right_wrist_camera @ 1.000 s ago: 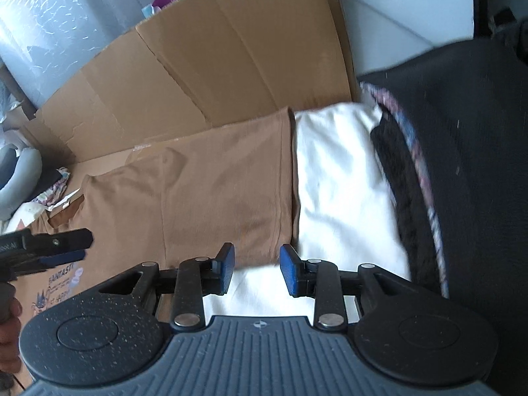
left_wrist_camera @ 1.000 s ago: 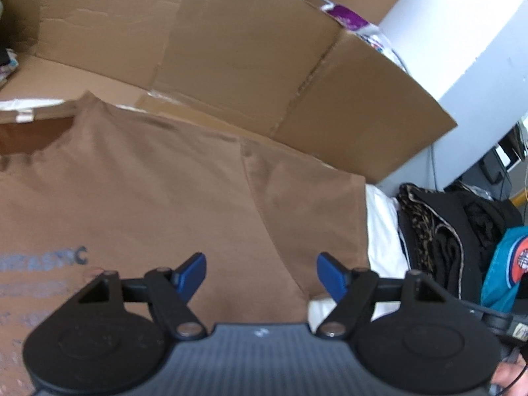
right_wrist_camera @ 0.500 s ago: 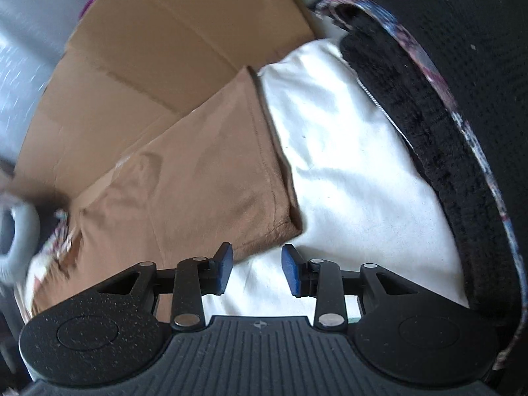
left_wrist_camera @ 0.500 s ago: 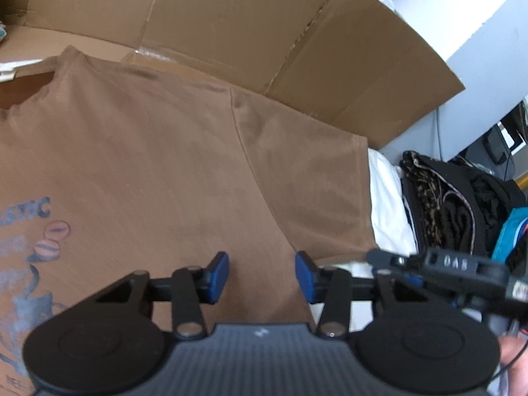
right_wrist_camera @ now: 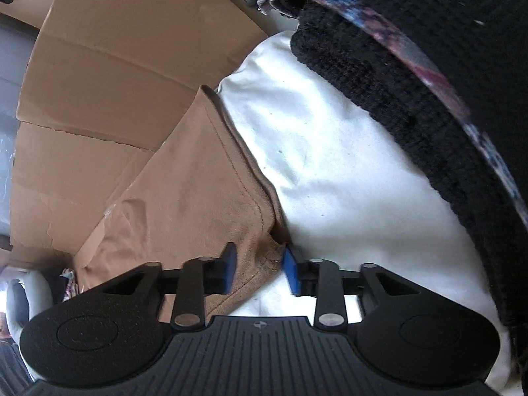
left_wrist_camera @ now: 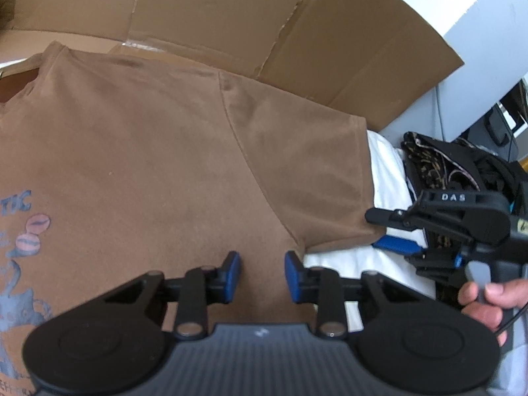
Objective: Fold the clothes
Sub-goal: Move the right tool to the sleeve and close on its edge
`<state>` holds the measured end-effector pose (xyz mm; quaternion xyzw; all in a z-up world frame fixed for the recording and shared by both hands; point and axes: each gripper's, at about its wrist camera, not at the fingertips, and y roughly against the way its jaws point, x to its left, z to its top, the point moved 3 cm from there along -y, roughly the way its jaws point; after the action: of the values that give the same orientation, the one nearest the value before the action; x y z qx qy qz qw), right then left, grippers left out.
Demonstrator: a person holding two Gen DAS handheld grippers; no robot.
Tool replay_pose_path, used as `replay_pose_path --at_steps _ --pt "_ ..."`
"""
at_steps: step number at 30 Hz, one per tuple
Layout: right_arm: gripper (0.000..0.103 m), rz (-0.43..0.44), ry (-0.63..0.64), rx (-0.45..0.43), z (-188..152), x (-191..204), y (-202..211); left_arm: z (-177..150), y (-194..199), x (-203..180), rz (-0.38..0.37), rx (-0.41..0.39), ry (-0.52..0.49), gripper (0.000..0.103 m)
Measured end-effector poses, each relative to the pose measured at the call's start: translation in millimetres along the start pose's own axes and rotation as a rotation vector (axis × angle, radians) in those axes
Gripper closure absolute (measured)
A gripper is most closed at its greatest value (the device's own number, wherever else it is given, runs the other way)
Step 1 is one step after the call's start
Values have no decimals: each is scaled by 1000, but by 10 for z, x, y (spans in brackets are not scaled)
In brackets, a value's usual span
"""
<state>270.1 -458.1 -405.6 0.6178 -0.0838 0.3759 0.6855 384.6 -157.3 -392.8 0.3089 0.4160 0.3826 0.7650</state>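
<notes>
A brown T-shirt (left_wrist_camera: 148, 165) lies flat, front up, with a blue print (left_wrist_camera: 19, 297) at its left. Its right sleeve (left_wrist_camera: 307, 171) spreads onto a white cloth (left_wrist_camera: 386, 171). My left gripper (left_wrist_camera: 262, 274) is open just above the shirt's side, below the armpit seam, and holds nothing. My right gripper (left_wrist_camera: 384, 231) comes in from the right at the sleeve's lower corner, with a hand (left_wrist_camera: 488, 300) on its handle. In the right wrist view the right gripper (right_wrist_camera: 260, 269) is open. The sleeve corner (right_wrist_camera: 260, 250) sits between the jaws, unpinched.
Flattened cardboard (left_wrist_camera: 231, 16) stands behind the shirt and shows as cardboard (right_wrist_camera: 115, 66) in the right wrist view. A black knitted garment (right_wrist_camera: 429, 66) with a patterned edge lies on the white cloth (right_wrist_camera: 330, 165) to the right. Dark clothes (left_wrist_camera: 462, 165) are piled beyond.
My left gripper's jaws have narrowed from wide apart and it has drawn closer over the shirt. My right gripper has moved down to the sleeve corner, which now sits between its jaws.
</notes>
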Motion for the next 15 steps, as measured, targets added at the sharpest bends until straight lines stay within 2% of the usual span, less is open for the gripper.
replay_pose_path --at_steps 1,4,10,15 --pt "87 1 -3 -1 5 2 3 -1 -14 -5 5 -1 -7 72" --pt "94 12 -2 -10 28 26 32 -7 -34 -8 18 -6 -17 72" --pt "95 50 41 -39 60 104 149 -9 -58 -56 6 -13 -34 72" --pt "96 89 72 -65 120 247 214 -9 -93 -101 -14 -11 -28 85"
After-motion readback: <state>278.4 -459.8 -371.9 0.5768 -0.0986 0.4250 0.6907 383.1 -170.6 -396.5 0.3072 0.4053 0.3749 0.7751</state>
